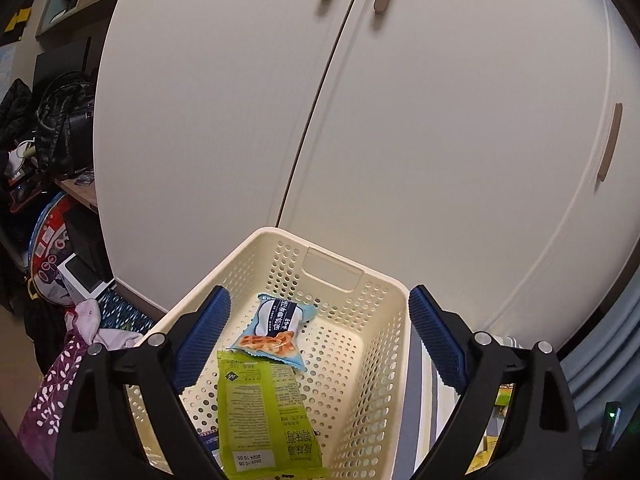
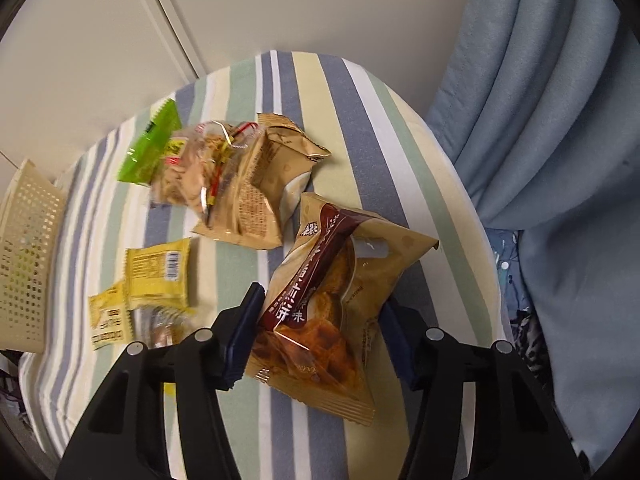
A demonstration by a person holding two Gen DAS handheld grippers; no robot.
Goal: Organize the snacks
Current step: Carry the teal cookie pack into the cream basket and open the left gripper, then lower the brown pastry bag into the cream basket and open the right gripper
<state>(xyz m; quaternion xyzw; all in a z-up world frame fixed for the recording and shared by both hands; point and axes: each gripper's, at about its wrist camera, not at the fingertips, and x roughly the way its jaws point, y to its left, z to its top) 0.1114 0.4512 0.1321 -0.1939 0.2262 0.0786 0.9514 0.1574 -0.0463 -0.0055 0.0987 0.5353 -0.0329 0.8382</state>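
The left gripper (image 1: 320, 336) hangs spread wide and empty over the cream basket (image 1: 356, 280), where a green packet (image 1: 264, 412) and a blue packet (image 1: 276, 330) lie. The right gripper (image 2: 320, 344) grasps a brown snack bag (image 2: 332, 288) above the striped worktop (image 2: 360, 120); other packets lie toward the worktop's far-left edge, beside the basket.

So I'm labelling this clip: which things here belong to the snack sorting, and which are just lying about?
Part of the job:
cream basket
green packet and blue packet inside it
brown packet between the right hand-held gripper fingers
loose snack packets on the striped cloth

Just lying about:
cabinet doors
black bag
blue curtain
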